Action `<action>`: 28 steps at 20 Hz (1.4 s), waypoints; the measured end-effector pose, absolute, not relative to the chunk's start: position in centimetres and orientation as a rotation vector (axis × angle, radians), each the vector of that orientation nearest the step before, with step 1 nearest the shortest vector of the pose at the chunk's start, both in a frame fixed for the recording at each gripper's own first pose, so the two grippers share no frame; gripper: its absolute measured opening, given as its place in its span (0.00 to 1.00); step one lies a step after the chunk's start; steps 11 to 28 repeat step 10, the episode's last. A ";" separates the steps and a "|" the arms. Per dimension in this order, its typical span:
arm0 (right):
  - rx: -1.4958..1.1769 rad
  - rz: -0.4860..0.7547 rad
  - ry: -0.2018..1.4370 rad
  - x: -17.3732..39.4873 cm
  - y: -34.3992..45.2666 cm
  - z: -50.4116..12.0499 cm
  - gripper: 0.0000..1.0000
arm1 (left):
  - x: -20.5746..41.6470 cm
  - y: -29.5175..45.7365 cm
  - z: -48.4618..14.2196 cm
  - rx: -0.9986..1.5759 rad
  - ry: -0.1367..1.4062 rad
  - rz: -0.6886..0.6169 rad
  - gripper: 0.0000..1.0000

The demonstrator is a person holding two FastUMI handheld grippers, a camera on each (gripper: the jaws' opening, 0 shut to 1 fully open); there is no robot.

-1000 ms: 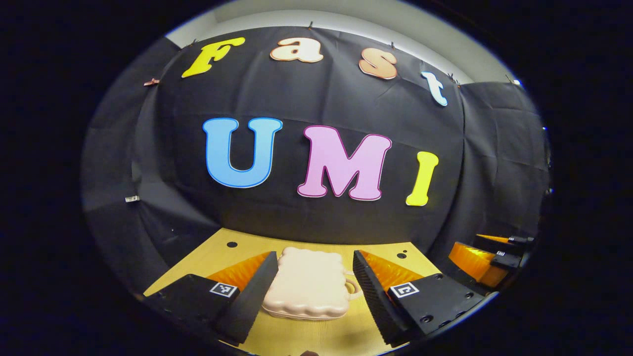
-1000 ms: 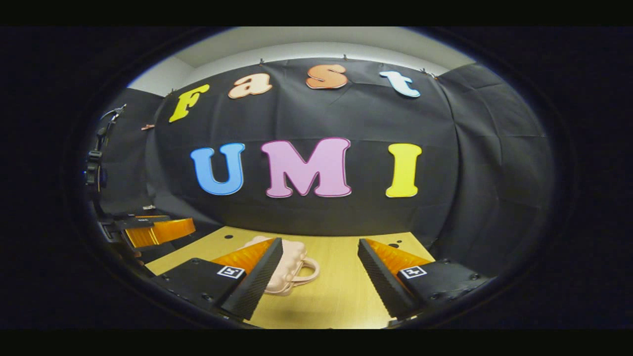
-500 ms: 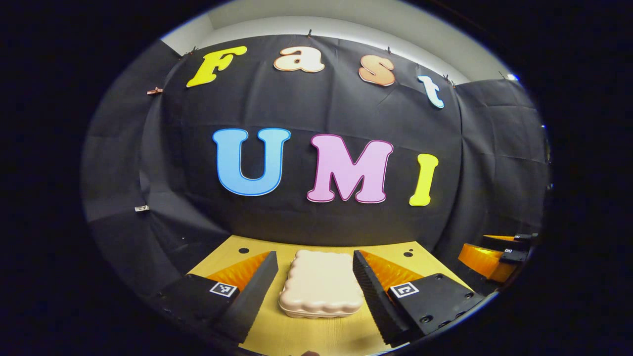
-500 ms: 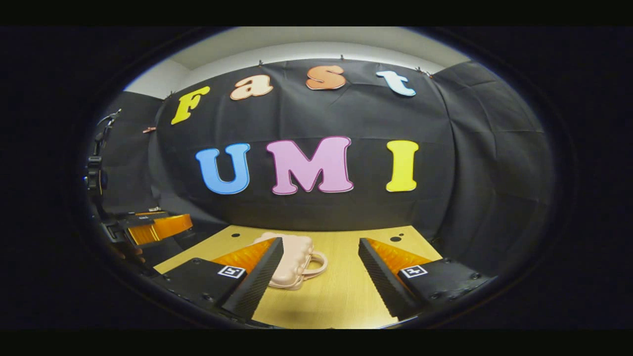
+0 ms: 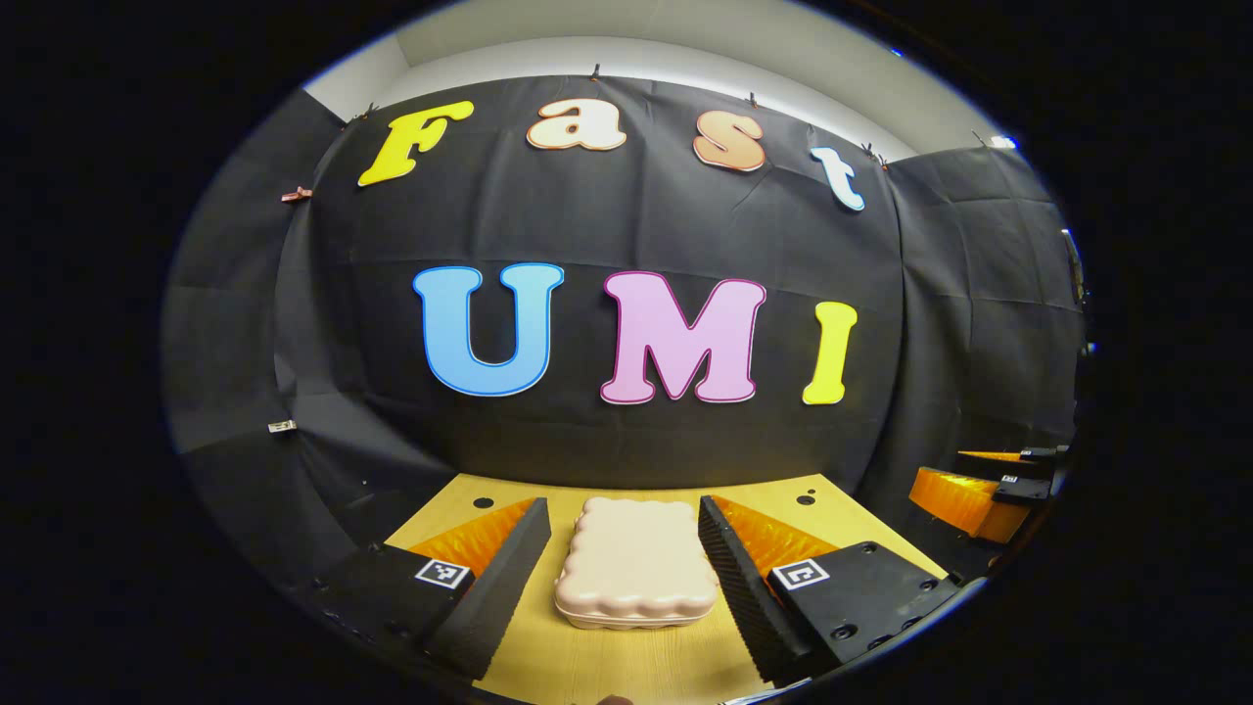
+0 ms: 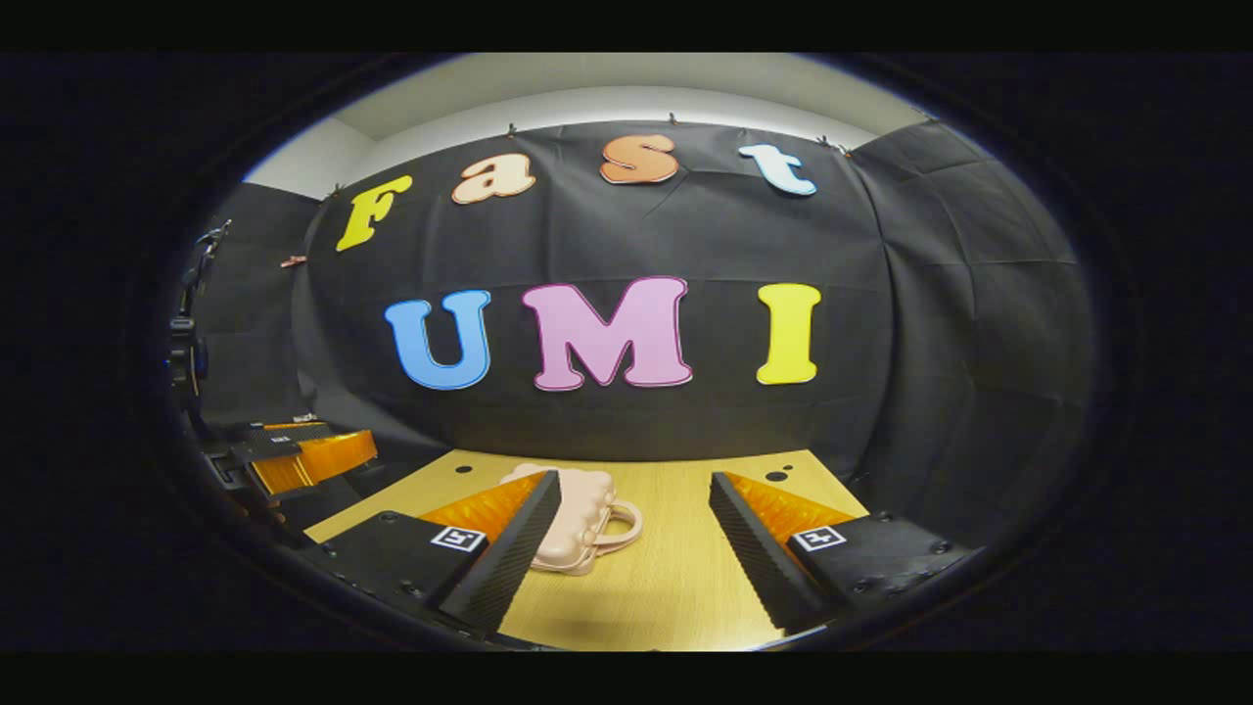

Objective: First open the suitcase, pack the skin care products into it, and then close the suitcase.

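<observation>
Suitcase: we see a small pale pink suitcase (image 5: 634,573) lying flat on the desk (image 5: 607,666), with the lid down; its outline is scalloped; in the right gripper view it (image 6: 578,524) shows a loop handle on the side that faces the right edge of the desk.

Place of the suitcase: around the middle of the desk, a little toward the far edge where the black cloth wall begins; in the right gripper view it lies left of the middle.

Left gripper: the left gripper (image 5: 626,548) has its fingers spread wide, one on each side of the suitcase; we cannot tell if it hangs above the case or at its level; no finger presses on the case as far as we can see.

Right gripper: the right gripper (image 6: 636,534) is also spread wide and holds nothing; bare desk lies between its fingers; its left finger covers part of the suitcase in this view; we also see this gripper at the right border of the left gripper view (image 5: 979,490), well apart from the case.

Desk: light wood; a few small dark round holes (image 5: 483,502) near the far corners.

Skin care products: we cannot find them in these views.
</observation>
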State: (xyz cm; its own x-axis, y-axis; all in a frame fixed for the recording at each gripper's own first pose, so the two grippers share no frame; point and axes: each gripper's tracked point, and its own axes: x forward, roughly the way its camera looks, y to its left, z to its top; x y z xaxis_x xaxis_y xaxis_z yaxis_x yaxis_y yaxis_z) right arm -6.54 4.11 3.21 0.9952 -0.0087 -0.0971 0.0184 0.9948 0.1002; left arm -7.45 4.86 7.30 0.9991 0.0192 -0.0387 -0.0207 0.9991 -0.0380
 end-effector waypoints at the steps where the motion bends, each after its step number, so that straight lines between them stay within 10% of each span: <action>1: 0.103 -0.013 0.095 -6.7 4.2 3.2 0.97 | -7.5 5.0 7.2 -0.034 0.037 0.023 0.96; 28: 0.105 -0.004 0.098 -7.9 5.0 3.0 0.97 | -8.8 4.9 6.8 0.005 0.027 0.023 0.96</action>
